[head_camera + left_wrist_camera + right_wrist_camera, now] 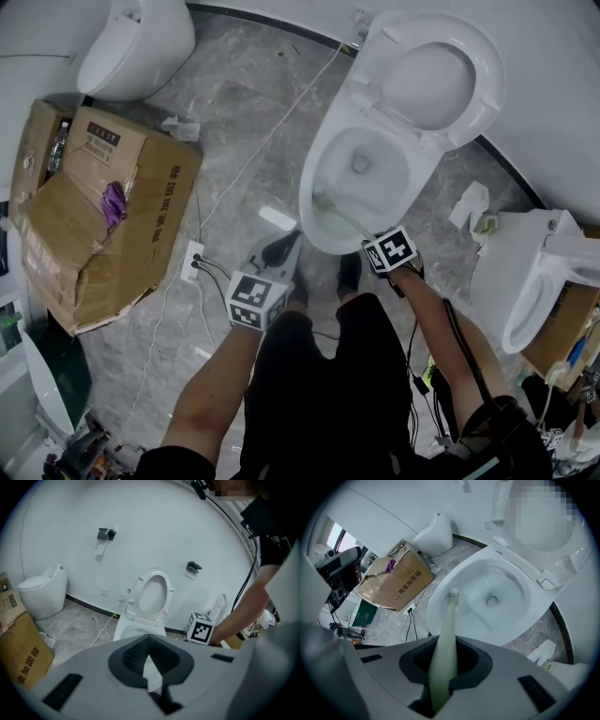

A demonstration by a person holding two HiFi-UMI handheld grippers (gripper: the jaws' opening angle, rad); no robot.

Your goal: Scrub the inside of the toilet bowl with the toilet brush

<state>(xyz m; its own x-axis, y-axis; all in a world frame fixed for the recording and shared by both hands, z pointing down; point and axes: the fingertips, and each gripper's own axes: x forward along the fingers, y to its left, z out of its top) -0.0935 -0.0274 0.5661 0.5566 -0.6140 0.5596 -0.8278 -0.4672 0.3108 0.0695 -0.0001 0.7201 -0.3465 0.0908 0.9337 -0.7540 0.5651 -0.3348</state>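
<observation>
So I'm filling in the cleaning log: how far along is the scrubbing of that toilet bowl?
Done: the seat is up, and the right gripper is shut on the toilet brush. In hand: the brush head sits at the near inner wall of the toilet bowl, just under the rim. Left, probably: the far wall and the drain; how much is scrubbed cannot be told. The left gripper hangs empty.
</observation>
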